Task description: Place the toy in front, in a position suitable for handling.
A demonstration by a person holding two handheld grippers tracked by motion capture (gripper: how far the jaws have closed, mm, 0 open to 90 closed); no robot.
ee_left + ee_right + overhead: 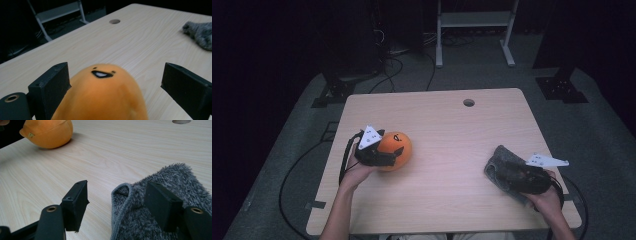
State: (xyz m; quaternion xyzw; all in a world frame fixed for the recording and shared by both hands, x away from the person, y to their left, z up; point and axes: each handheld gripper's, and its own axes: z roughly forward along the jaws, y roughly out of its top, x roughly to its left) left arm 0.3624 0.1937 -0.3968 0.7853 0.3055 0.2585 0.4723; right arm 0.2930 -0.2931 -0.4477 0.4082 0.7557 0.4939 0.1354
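Observation:
An orange plush toy [398,148] with a black smiling face lies on the left part of the wooden table [447,120]. My left gripper [384,157] is open around it. In the left gripper view the plush toy [102,97] sits between the two wide-apart jaws of that gripper [115,75], close to the left one and clear of the right. A grey fluffy cloth [501,161] lies at the right. My right gripper [518,176] is open over the near end of the cloth. In the right gripper view the folded cloth edge [125,192] lies between the jaws of that gripper [118,195].
A round cable hole [468,102] is in the table's far side. A white metal frame [472,20] and black stands with cables are on the floor beyond. The grey cloth [200,32] and the orange plush toy [47,131] each show far off in the other gripper's view.

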